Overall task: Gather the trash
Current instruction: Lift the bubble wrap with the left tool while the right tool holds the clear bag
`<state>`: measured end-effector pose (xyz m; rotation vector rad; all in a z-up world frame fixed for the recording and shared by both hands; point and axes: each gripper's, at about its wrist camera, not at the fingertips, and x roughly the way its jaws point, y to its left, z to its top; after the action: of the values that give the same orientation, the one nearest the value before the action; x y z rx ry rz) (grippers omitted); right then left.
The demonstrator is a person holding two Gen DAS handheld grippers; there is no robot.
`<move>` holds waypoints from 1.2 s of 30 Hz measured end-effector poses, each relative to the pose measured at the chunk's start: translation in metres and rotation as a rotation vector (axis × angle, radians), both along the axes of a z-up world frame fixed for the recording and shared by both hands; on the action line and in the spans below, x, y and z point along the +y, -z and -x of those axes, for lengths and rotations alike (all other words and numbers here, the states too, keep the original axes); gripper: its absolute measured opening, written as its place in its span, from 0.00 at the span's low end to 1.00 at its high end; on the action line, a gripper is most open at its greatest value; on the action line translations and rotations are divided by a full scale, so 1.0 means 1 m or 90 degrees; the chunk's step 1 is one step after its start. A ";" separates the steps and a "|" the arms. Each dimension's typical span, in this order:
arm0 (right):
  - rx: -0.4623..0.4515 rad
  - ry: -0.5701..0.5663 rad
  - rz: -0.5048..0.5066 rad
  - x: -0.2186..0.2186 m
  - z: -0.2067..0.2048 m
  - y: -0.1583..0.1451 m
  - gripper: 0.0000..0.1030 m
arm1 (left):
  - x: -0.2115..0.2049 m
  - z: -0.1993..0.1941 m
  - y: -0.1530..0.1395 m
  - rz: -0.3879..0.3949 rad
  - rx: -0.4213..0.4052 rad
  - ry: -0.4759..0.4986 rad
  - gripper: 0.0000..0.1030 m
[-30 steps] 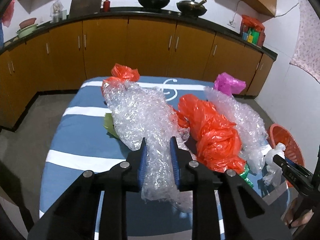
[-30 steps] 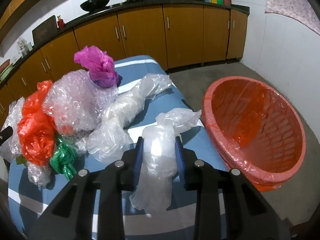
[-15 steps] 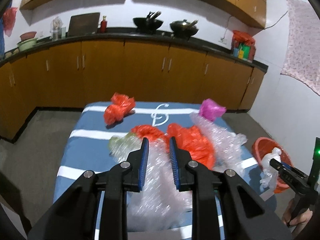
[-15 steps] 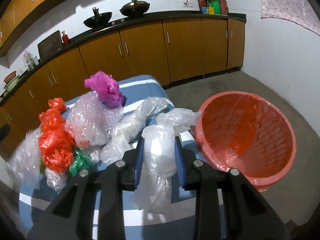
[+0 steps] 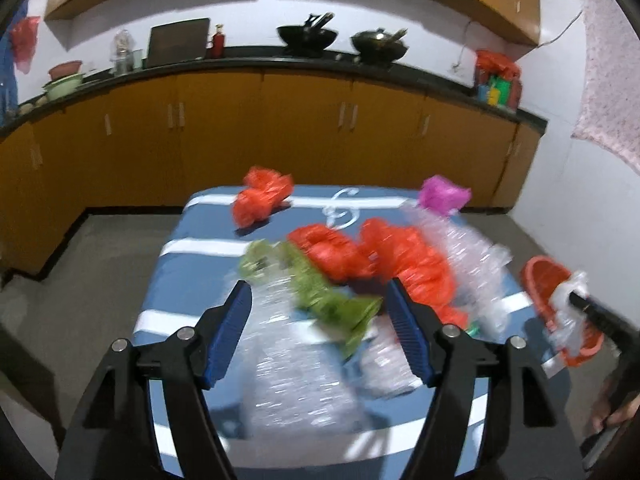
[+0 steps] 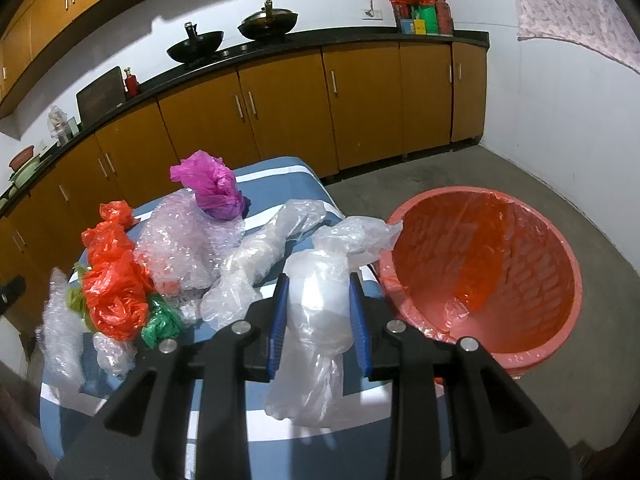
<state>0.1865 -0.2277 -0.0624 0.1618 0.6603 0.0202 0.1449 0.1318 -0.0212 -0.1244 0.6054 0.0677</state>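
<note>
My left gripper point(image 5: 318, 304) is open above the blue striped table point(image 5: 192, 248). A roll of bubble wrap point(image 5: 292, 364) lies loose below its fingers, blurred, next to a green bag point(image 5: 320, 296). My right gripper point(image 6: 318, 312) is shut on a clear plastic bag point(image 6: 320, 312), held above the table's right edge beside the orange basket point(image 6: 480, 272). Orange bags point(image 6: 114, 280), a pink bag point(image 6: 212, 184), more bubble wrap point(image 6: 180, 240) and a clear bag point(image 6: 256, 264) lie on the table.
The orange basket stands on the floor right of the table and holds an orange liner. Wooden cabinets point(image 5: 260, 136) run along the far wall under a black counter with woks point(image 5: 308, 36). Bare concrete floor point(image 6: 460, 172) surrounds the table.
My left gripper has opened and let go of the bubble wrap, which has dropped onto the table. Both grippers have risen and pulled back. The right gripper keeps its clear bag.
</note>
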 end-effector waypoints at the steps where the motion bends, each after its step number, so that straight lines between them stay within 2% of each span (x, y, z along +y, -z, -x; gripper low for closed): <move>1: 0.001 -0.001 0.000 0.001 0.000 0.000 0.29 | 0.004 0.002 0.006 -0.005 0.011 -0.006 0.67; 12: 0.002 -0.012 0.011 0.013 0.005 0.001 0.29 | 0.024 -0.009 0.063 0.032 0.118 -0.023 0.67; 17: 0.000 -0.005 0.012 0.011 0.006 0.001 0.29 | 0.024 -0.013 0.081 0.075 0.144 -0.006 0.67; 19: 0.001 -0.004 0.011 0.010 0.006 0.001 0.29 | 0.024 -0.012 0.085 0.092 0.146 0.003 0.61; 21: 0.002 -0.003 0.013 0.010 0.006 0.002 0.29 | 0.022 -0.013 0.087 0.104 0.148 0.018 0.34; 24: 0.001 -0.005 0.015 0.011 0.007 0.002 0.29 | 0.018 -0.011 0.084 0.094 0.140 0.026 0.23; 27: -0.004 -0.005 0.020 0.012 0.007 0.000 0.28 | 0.017 -0.006 0.073 0.066 0.117 0.019 0.17; 36: -0.020 -0.008 0.022 0.011 0.014 -0.006 0.28 | 0.025 0.003 0.043 0.024 0.066 -0.015 0.13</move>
<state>0.1722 -0.2166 -0.0563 0.1240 0.6296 0.0240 0.1422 0.1568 -0.0640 -0.1661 0.7086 0.0858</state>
